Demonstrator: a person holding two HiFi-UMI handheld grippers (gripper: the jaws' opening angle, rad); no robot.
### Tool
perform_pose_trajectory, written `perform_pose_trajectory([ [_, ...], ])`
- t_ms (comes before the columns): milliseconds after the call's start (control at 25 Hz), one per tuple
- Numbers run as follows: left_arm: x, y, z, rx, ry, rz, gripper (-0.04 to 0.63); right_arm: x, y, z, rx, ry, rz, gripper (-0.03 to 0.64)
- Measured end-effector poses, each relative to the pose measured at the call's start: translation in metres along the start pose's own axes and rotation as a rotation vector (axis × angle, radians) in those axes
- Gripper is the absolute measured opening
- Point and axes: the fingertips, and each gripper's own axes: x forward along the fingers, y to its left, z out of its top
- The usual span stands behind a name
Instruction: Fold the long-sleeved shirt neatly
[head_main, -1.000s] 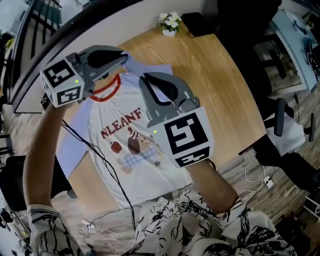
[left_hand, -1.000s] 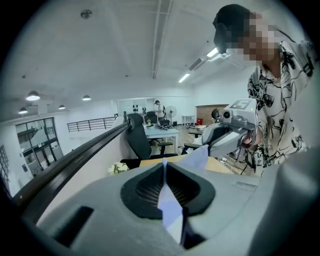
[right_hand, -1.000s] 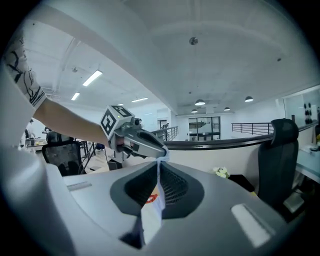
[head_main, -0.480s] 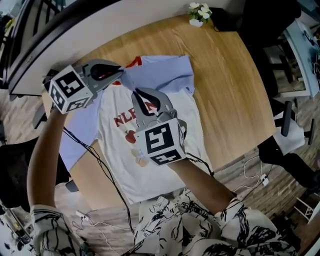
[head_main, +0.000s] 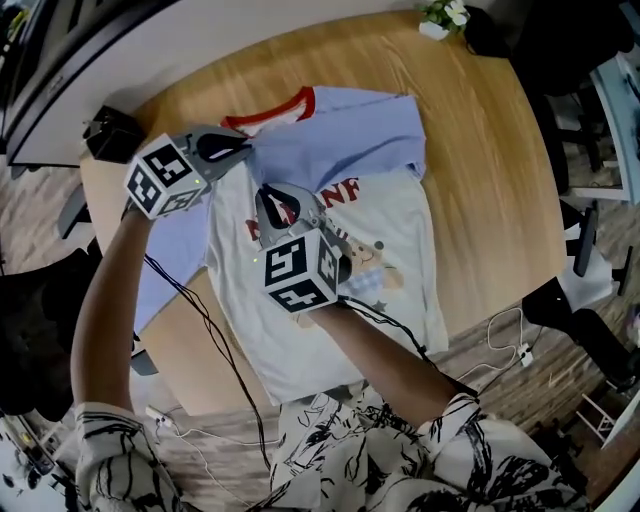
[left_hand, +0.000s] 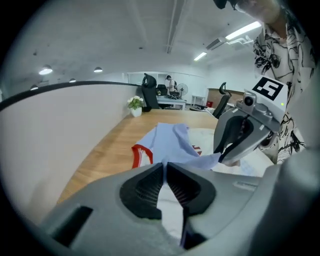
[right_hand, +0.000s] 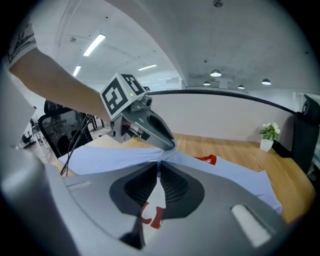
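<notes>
A white long-sleeved shirt (head_main: 340, 300) with a cartoon print, red collar (head_main: 270, 112) and pale blue sleeves lies flat on the wooden table (head_main: 480, 150). One blue sleeve (head_main: 345, 145) is folded across the upper chest. My left gripper (head_main: 245, 150) is shut on blue sleeve fabric near the collar; the left gripper view shows the cloth pinched at its jaws (left_hand: 165, 166). Close beside it, over the chest print, my right gripper (head_main: 268, 198) is shut on the same blue fabric (right_hand: 159, 166). The cloth is stretched between the two. The other blue sleeve (head_main: 165, 260) trails off to the left.
A small pot of white flowers (head_main: 440, 20) stands at the table's far edge. A black object (head_main: 110, 135) sits by the left edge, under a curved partition. Cables (head_main: 200, 320) hang from the grippers across the near left. Office chairs stand off to the right.
Both grippers have come down and forward together towards the shirt, carrying the blue fabric. The blue sleeve now lies lower across the chest.
</notes>
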Motion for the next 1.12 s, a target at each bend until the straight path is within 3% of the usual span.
perform_pose_trajectory([
  [240,0.003,0.015,-0.044,0.021,-0.018,-0.011,0.056,0.042,0.022,-0.026,-0.073,0.083,-0.013,0.034],
  [440,-0.002,0.018,-0.078,0.052,0.054,-0.049,0.078,0.066,0.043,-0.048,-0.113,0.148,0.043,0.049],
  [560,-0.008,0.016,-0.095,0.060,0.117,-0.056,0.081,0.073,0.064,-0.058,-0.149,0.196,0.133,0.151],
  [680,-0.027,0.020,-0.104,0.019,0.122,-0.008,0.094,0.071,0.082,-0.053,-0.179,0.189,0.202,0.192],
  [800,-0.062,0.022,-0.096,-0.098,0.011,0.097,0.170,0.062,0.090,-0.032,-0.170,0.119,0.248,0.214],
  [880,-0.093,0.015,-0.087,-0.180,-0.098,0.201,0.231,0.056,0.095,-0.016,-0.179,0.082,0.293,0.270],
  [1040,-0.179,-0.016,-0.085,-0.295,-0.268,0.516,0.292,0.039,0.107,0.025,-0.255,0.004,0.388,0.331],
  [1120,-0.224,-0.040,-0.097,-0.394,-0.329,0.688,0.302,0.028,0.113,0.046,-0.300,-0.038,0.428,0.334],
])
